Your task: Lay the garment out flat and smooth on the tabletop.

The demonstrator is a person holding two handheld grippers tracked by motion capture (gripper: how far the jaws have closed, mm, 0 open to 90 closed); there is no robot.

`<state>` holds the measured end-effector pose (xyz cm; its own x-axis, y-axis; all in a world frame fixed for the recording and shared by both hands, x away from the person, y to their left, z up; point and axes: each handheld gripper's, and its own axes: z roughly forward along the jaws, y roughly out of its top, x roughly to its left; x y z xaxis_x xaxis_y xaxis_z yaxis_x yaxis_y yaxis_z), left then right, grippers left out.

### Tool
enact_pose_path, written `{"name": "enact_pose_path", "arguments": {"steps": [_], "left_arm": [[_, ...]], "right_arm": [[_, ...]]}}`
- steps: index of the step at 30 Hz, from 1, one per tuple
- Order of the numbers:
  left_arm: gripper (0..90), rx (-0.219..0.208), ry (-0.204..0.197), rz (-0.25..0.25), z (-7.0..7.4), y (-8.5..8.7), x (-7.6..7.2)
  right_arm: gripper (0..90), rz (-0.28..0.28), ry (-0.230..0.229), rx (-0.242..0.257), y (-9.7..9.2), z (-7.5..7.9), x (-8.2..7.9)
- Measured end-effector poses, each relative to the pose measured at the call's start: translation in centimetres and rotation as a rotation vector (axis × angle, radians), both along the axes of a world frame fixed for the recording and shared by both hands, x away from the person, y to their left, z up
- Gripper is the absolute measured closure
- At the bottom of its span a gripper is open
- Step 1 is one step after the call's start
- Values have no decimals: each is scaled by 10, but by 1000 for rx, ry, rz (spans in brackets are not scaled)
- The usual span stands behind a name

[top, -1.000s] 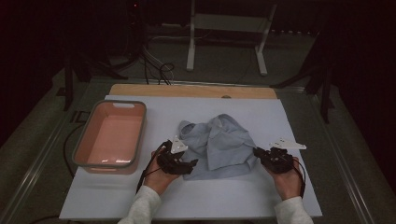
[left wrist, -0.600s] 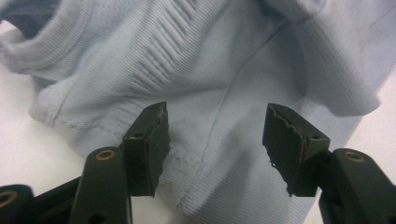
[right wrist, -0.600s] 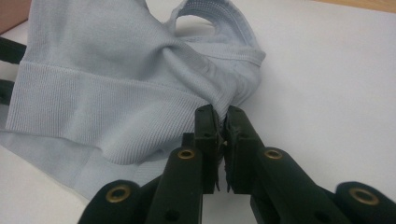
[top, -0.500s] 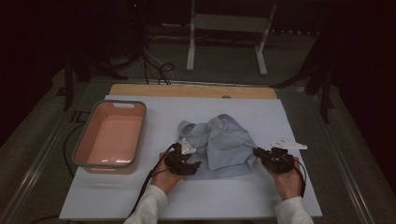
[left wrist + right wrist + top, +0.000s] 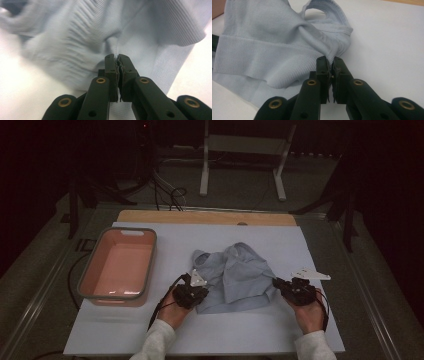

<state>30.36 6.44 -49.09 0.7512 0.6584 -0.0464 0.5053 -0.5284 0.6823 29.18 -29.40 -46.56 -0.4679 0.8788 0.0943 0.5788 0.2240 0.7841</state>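
A dim room surrounds a table covered with a white mat, a strip of wooden board showing along its far edge; beyond it stand a metal stand and loose cables on the floor.

Near the middle of the mat lies a crumpled pale blue ribbed garment, and everything else is placed from it. To its left, well apart, sits a pink plastic basin with a grey rim. At the garment's near left edge is the left gripper, held in the person's left hand; at its near right corner is the right gripper, held in the right hand. Both white sleeves enter from the near side of the mat.

In the left gripper view the left gripper has just been closing, and its jaws now stand pressed together with a fold of the garment pinched between the pads. In the right gripper view the right gripper is likewise clamped tight, its tips biting the ribbed hem corner of the garment, which bunches up from the pinch; the neck opening of the garment lies on the far side, towards the wooden board. The rest of the cloth rests on the mat.
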Motion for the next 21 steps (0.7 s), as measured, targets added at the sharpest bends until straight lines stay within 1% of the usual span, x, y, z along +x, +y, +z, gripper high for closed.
{"name": "enact_pose_path", "arguments": {"steps": [1, 4, 6, 7, 10, 12, 13, 14, 17, 19, 21], "left_arm": [[882, -25, -7, 18, 3, 4, -1], [885, -53, -33, 51, 13, 18, -4], [886, -60, -42, 71, 17, 28, -6], [887, -61, -40, 78, 18, 32, -7], [887, -64, -39, 93, 18, 40, -11], [888, -62, -35, 94, 17, 41, -11], [888, -46, -28, 98, 15, 44, -12], [888, -39, -24, 102, 14, 44, -12], [886, -30, -9, 105, 9, 45, -13], [880, -29, 0, 99, 7, 44, -14], [845, -49, -4, 98, 6, 42, -15]], "right_arm": [[852, -3, -1, -1, -1, 0, 0], [853, -11, -1, 1, -3, 1, 0], [853, -15, -3, 2, -4, 1, 0], [853, -16, -1, 5, -5, 1, -1], [853, -17, 3, 7, -6, 1, -1], [853, -17, 4, 8, -6, 1, -1], [853, -16, 6, 10, -6, 1, -2], [853, -12, 7, 12, -5, 1, -2], [852, -1, 12, 12, -3, 1, -2], [850, 12, 23, 2, -1, -1, -3], [847, 18, 32, -5, 0, -3, -3]]}}
